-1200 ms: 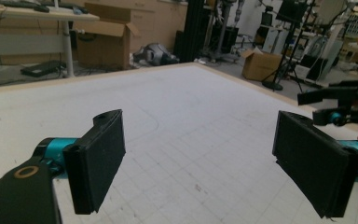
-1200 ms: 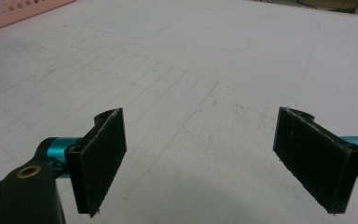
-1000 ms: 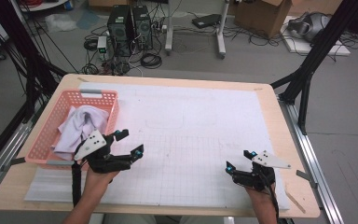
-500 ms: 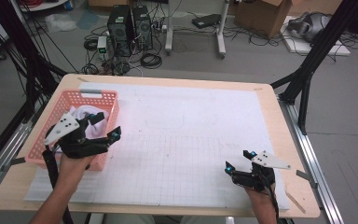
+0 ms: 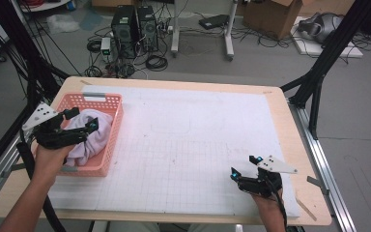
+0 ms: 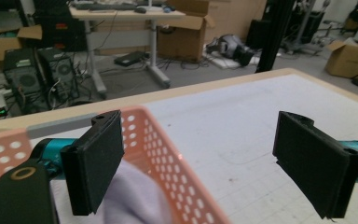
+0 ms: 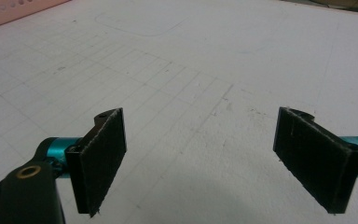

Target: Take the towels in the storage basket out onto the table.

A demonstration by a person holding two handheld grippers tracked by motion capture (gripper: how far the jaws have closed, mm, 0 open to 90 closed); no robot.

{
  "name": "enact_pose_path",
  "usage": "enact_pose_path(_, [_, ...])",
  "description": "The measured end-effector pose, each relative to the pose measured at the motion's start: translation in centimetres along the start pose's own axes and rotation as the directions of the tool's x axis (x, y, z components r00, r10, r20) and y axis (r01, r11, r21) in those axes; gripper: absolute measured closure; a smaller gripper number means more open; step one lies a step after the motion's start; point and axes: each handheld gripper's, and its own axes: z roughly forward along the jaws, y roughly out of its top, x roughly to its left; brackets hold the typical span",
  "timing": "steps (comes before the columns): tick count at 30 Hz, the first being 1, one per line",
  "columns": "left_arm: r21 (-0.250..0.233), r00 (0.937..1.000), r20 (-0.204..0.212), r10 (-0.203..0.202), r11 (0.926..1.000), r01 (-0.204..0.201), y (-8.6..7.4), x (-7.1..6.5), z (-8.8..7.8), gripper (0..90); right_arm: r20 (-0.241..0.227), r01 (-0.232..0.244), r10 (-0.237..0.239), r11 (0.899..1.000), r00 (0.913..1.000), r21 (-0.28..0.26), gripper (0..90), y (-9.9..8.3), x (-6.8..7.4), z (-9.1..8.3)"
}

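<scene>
In the high view the left gripper [image 5: 84, 123] hangs over the pink basket [image 5: 107, 155], which sits on the white gridded mat [image 5: 198, 145] toward nine o'clock of the table. Its jaws stand wide apart, released, with nothing between them. The jaw tips sit right above the pale lilac cloth [image 5: 94, 137] heaped inside the basket; whether they touch the fabric cannot be told from above. The left hand [image 5: 50, 157] grips the tool from the seven o'clock side of the basket, the forearm running down to the bottom edge.

In the left gripper view the two black jaws rise well apart; the left one stands over the cloth [image 6: 137, 198], and the perforated basket wall [image 6: 168, 154] runs diagonally between them, from ten o'clock toward five o'clock. Beyond the wall lies the mat [image 6: 242, 116], and the right jaw hangs over it.

The right gripper [image 5: 245, 173] rests low over the mat near five o'clock of the table, well apart from the basket, held by the right hand [image 5: 265, 195]. Its claw is also released, jaws spread wide. In the right gripper view bare gridded mat [image 7: 191, 93] lies between the jaws, and a strip of the pink basket [image 7: 18, 10] shows at eleven o'clock
</scene>
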Motion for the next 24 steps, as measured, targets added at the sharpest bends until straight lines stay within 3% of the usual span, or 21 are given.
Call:
enact_pose_path(9, [0.099,0.9972,-0.070,-0.025,0.9946,0.032,-1.3,2.4,1.5,16.8,0.004,-0.007,0.007,1.000,1.0000,0.004,15.9,-0.2,-0.1,-0.2])
enact_pose_path(15, [0.204,0.9937,-0.107,-0.032,0.9774,0.054,-2.4,3.7,2.5,16.9,0.002,-0.005,0.005,1.000,1.0000,0.008,15.9,-0.2,-0.1,-0.2])
enact_pose_path(17, [0.250,0.9919,-0.124,-0.027,0.9664,0.058,-2.7,4.0,2.9,16.9,0.001,-0.004,0.004,1.000,1.0000,0.008,15.9,-0.2,-0.1,-0.2])
enact_pose_path(19, [0.306,0.9888,-0.148,-0.018,0.9499,0.063,-3.0,4.3,3.4,17.1,0.000,-0.005,0.005,1.000,1.0000,0.013,16.0,-0.2,-0.1,-0.1])
enact_pose_path(21, [0.364,0.9842,-0.176,-0.023,0.9274,0.087,-3.3,4.4,4.0,17.7,-0.001,-0.002,0.002,1.000,1.0000,0.013,15.9,-0.2,-0.1,-0.1])
enact_pose_path(22, [0.397,0.9826,-0.184,-0.023,0.9128,0.096,-3.5,4.5,4.3,17.7,-0.002,-0.001,0.001,1.000,1.0000,0.010,15.9,-0.2,-0.1,-0.1])
enact_pose_path(23, [0.414,0.9825,-0.185,-0.023,0.9050,0.099,-3.7,4.6,4.4,17.7,-0.001,-0.001,0.001,1.000,1.0000,0.010,15.9,-0.2,-0.1,-0.1])
enact_pose_path(24, [0.444,0.9816,-0.191,-0.007,0.8911,0.093,-4.1,4.6,4.7,17.2,-0.003,-0.008,0.008,1.000,1.0000,0.013,16.0,-0.2,0.0,-0.1])
